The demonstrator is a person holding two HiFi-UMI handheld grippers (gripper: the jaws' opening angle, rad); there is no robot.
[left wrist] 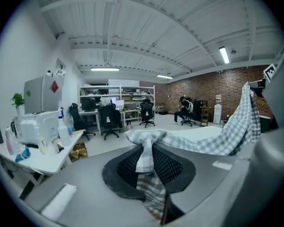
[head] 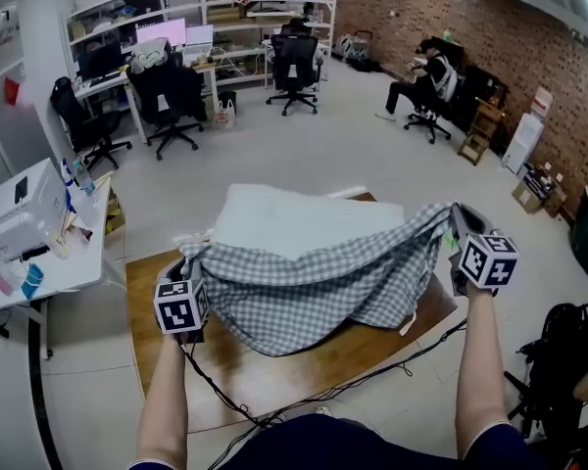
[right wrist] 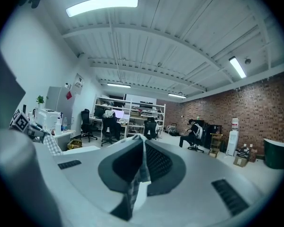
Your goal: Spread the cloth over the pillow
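Observation:
A grey-and-white checked cloth (head: 314, 287) hangs stretched between my two grippers, raised above the brown table (head: 235, 385). The white pillow (head: 304, 221) lies on the table just beyond it, its top bare. My left gripper (head: 188, 264) is shut on the cloth's left corner; in the left gripper view that corner (left wrist: 144, 157) is bunched between the jaws (left wrist: 149, 161) and the rest (left wrist: 213, 143) runs off to the right. My right gripper (head: 454, 227) is shut on the right corner, and a thin fold of cloth (right wrist: 138, 174) is pinched at its jaws (right wrist: 142, 161).
Black cables (head: 372, 380) trail over the table's near edge. At the left stands a white side table (head: 73, 267) with a printer (head: 20, 213) and bottles. Office chairs (head: 171, 101), desks and a seated person (head: 426, 81) are far behind on open floor.

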